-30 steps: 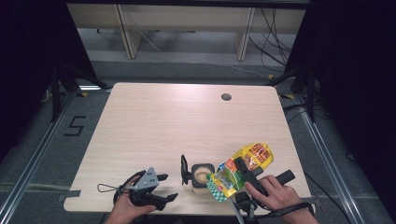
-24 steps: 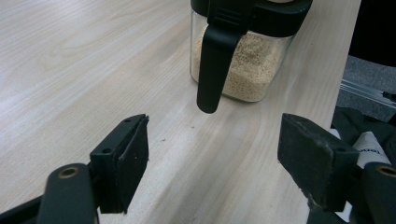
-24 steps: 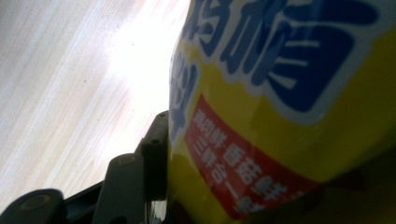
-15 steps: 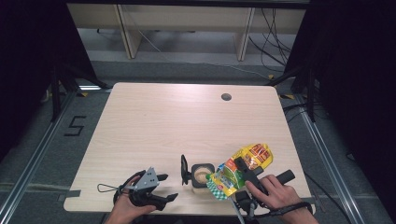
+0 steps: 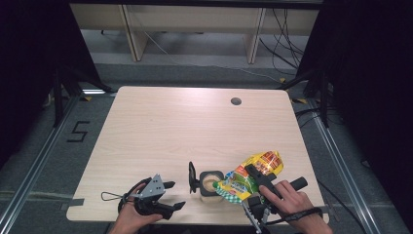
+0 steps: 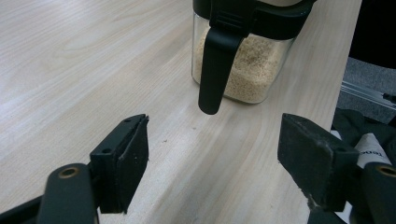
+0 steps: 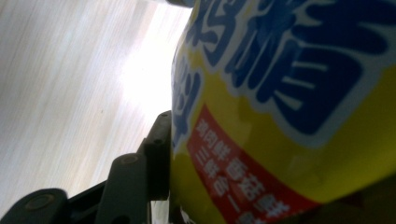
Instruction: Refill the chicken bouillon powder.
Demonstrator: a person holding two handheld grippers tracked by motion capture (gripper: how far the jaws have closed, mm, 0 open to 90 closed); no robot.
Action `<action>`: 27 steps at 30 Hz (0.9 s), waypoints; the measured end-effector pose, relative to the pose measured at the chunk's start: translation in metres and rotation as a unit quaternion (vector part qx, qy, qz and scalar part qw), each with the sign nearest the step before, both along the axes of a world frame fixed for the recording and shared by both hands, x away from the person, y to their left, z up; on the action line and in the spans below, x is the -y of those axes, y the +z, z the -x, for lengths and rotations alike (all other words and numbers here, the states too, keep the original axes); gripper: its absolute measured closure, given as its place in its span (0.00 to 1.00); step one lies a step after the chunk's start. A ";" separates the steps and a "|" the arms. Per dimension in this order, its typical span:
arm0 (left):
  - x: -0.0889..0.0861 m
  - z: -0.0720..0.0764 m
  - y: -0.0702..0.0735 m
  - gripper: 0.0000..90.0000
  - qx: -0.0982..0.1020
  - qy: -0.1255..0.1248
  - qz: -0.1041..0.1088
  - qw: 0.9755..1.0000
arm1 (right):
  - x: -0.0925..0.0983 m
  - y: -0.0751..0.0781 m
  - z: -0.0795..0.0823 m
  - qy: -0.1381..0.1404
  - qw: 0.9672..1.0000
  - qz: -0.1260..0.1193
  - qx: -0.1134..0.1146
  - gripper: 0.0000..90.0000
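Observation:
A clear square jar (image 5: pixel 211 183) of pale granules stands near the table's front edge, its black lid (image 5: pixel 193 178) flipped up on the left side. My right gripper (image 5: pixel 252 176) is shut on a yellow and red printed bag (image 5: pixel 253 168), which lies tilted with its lower end over the jar's mouth. In the right gripper view the bag (image 7: pixel 280 116) presses against one of my fingers (image 7: pixel 156 154) and hides the other. My left gripper (image 5: pixel 175 195) stands open to the left of the jar, nothing between its jaws. In the left gripper view the jar (image 6: pixel 243 70) and its hanging black lid (image 6: pixel 215 60) sit just beyond the gripper (image 6: pixel 212 158).
The light wooden table (image 5: pixel 195 126) has a round cable hole (image 5: pixel 236 101) near its far right. The jar and both hands sit close to the front edge. Desk legs and cables show on the floor beyond the far edge.

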State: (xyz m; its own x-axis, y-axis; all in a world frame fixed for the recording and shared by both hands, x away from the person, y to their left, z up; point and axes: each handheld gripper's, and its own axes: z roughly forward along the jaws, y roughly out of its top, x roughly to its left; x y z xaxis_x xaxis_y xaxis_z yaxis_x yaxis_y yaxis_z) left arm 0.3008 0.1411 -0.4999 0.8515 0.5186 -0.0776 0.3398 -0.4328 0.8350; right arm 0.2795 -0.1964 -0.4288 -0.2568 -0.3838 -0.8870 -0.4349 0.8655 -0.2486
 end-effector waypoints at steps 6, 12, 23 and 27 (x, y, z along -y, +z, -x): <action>0.000 -0.001 0.000 0.27 0.008 -0.010 -0.008 1.000 | 0.002 -0.002 -0.005 -0.008 0.999 -0.019 -0.028 0.59; 0.000 -0.001 0.000 0.27 0.004 -0.002 -0.008 1.000 | 0.010 -0.004 -0.009 -0.020 0.996 -0.065 -0.057 0.59; -0.001 -0.002 0.000 0.27 0.010 -0.011 -0.009 1.000 | 0.029 -0.011 -0.026 -0.023 0.973 -0.167 -0.157 0.61; 0.000 -0.002 0.001 0.27 0.009 -0.011 -0.007 1.000 | 0.041 -0.016 -0.036 -0.029 0.951 -0.230 -0.203 0.62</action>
